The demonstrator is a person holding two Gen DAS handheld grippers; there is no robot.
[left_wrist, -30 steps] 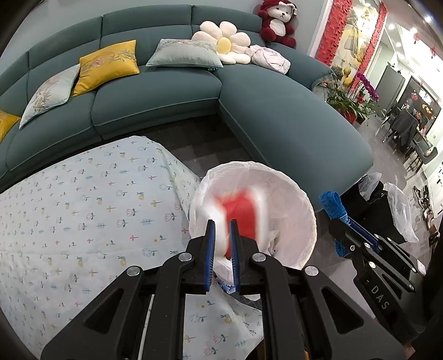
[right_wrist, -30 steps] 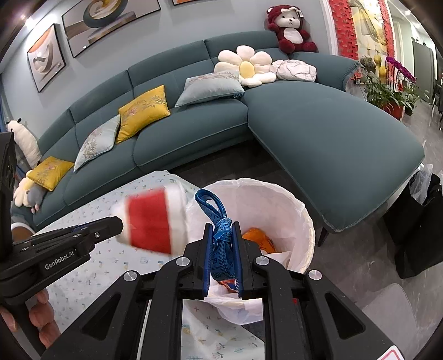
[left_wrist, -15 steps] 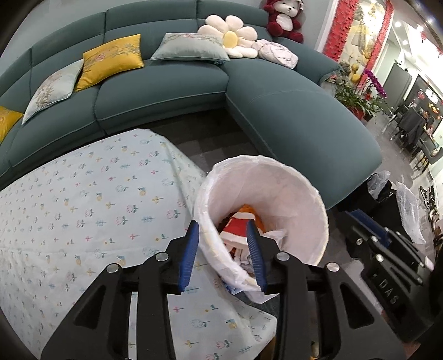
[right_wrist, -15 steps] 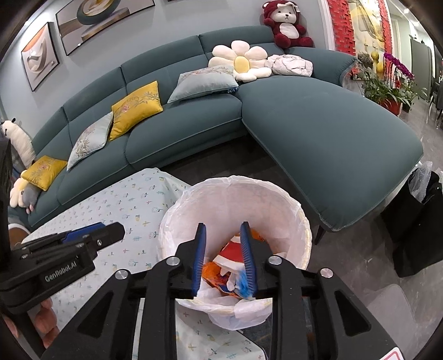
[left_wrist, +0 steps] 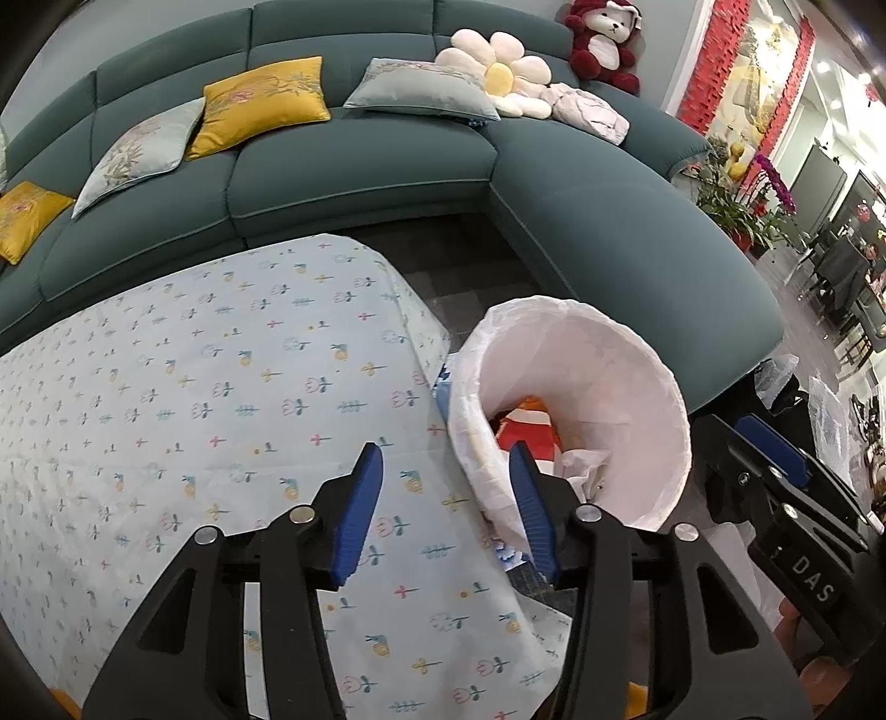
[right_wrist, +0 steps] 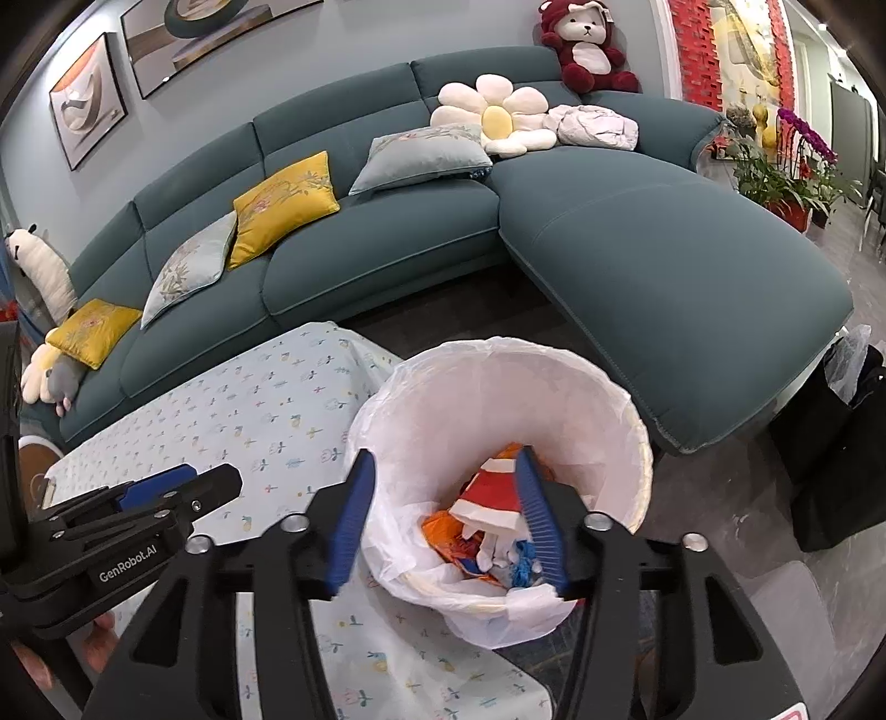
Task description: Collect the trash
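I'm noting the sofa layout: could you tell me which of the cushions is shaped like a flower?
The white flower cushion with the yellow centre, near the sofa's corner beside the red teddy bear; the other cushions are plain rectangles.

A white liner is showing inside the trash bin (right_wrist: 620, 421), with a red-and-white cup (right_wrist: 490, 493) and orange and blue scraps (right_wrist: 470, 545) lying in it. The pale blue tablecloth (left_wrist: 194, 387) on the left is carrying small flower prints in pink, yellow and teal. The far sofa (right_wrist: 664, 249) is showing deep teal, with yellow cushions (right_wrist: 285, 207), grey embroidered ones and a white daisy pillow (right_wrist: 493, 119). Both grippers are wearing black frames and blue pads (left_wrist: 360, 498).
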